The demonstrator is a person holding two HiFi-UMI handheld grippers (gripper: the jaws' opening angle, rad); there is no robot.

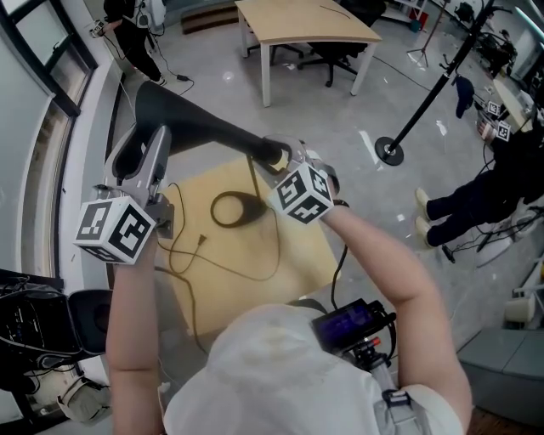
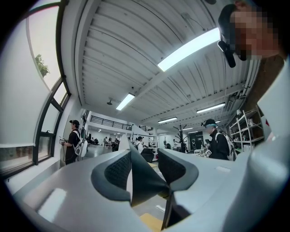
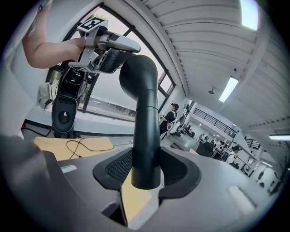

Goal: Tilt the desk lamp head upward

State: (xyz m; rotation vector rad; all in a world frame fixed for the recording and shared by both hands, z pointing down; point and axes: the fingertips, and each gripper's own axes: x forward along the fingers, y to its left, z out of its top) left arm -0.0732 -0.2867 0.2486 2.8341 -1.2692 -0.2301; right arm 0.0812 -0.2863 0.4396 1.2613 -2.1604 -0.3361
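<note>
Right gripper [image 3: 146,171] pinching black tubular lamp arm [image 3: 146,131]; left gripper [image 2: 144,168] clamped on black conical lamp head [image 1: 174,117], above pale wooden desk [image 1: 302,251]

Glossy grey floor [image 1: 340,119] around my tan desk [image 1: 297,246]. Ahead: light-wood table [image 1: 306,21], white legs, black office chair [image 1: 336,51] at it. Black round-base stand [image 1: 391,151] right. Dark-framed windows [image 1: 30,51] left. Ribbed white ceiling [image 2: 113,54], strip lights [image 2: 190,47] on.

desk lamp [image 1: 212,129] | black | upright stem [image 3: 146,136], head [image 1: 161,106] bent sideways | ring base [image 1: 251,208] on tan table [image 1: 297,246]
</note>
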